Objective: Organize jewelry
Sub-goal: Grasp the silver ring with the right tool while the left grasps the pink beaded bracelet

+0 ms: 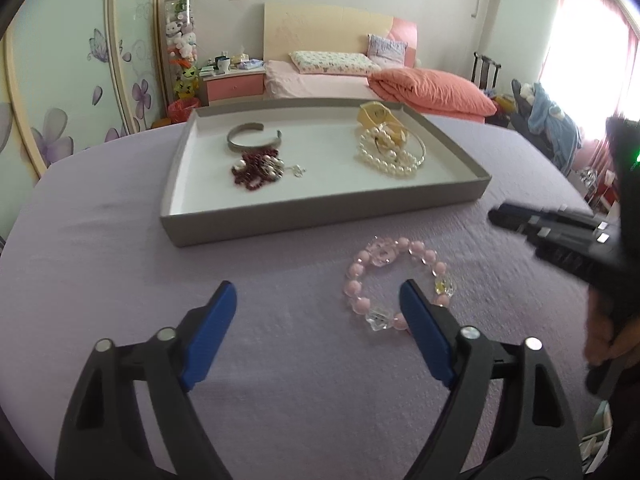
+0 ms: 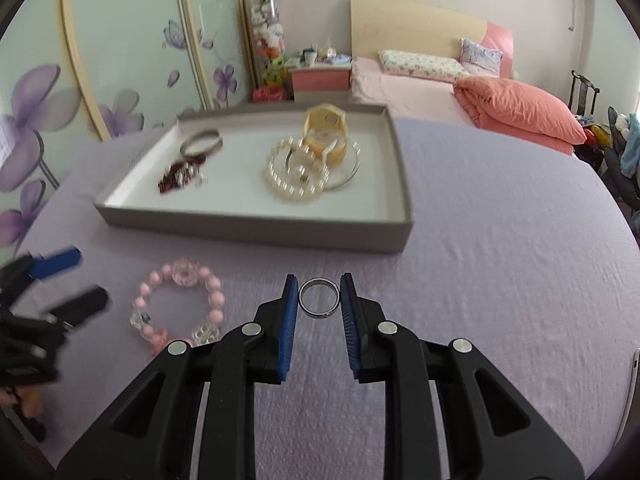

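A silver ring (image 2: 320, 314) is pinched between the blue pads of my right gripper (image 2: 319, 292), just above the lilac tablecloth in front of the grey tray (image 2: 256, 234). A pink bead bracelet (image 1: 418, 246) with clear crystals lies on the cloth in front of the tray (image 1: 320, 216). My left gripper (image 1: 318, 292) is open low over the cloth, with its right finger over the bracelet's near side and nothing gripped. The right wrist view shows the bracelet (image 2: 216, 298) to the left of the ring, with the left gripper (image 2: 76, 280) beyond it.
Lying in the tray are a silver cuff (image 1: 252, 138), dark red beads (image 1: 256, 170), a pearl bracelet (image 1: 384, 156) and a yellow band (image 1: 378, 118). My right gripper (image 1: 504, 218) and a hand (image 1: 600, 344) are at the right. A bed stands behind the table.
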{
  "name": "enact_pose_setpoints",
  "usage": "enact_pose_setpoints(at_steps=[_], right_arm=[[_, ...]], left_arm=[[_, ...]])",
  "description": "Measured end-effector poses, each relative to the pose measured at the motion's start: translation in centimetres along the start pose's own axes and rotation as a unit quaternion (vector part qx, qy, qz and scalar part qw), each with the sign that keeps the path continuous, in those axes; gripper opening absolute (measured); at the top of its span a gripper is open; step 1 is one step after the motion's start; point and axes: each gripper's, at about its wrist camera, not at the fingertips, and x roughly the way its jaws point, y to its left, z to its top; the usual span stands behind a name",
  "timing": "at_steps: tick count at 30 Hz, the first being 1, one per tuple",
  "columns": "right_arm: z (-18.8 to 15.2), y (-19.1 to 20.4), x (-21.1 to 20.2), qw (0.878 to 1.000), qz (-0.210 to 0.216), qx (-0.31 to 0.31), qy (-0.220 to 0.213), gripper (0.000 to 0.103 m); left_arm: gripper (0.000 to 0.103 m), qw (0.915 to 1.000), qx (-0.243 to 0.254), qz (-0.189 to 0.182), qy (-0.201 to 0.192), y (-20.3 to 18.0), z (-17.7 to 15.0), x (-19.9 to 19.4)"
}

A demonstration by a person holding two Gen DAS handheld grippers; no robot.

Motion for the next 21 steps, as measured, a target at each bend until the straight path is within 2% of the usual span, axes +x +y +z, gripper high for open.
enact_pose_setpoints(at_steps=[11, 21], right_arm=[[0.3, -1.4, -0.1, 1.0, 0.003, 0.018, -0.01, 0.022], [0.0, -1.8, 0.1, 1.0, 0.005, 0.024, -0.007, 0.022]], left_arm=[[0.054, 0.9994, 0.011, 0.009, 0.033, -2.0, 0.5, 2.9], [0.047, 0.9988, 0.012, 0.014, 0.045, -2.5, 0.8, 4.2]])
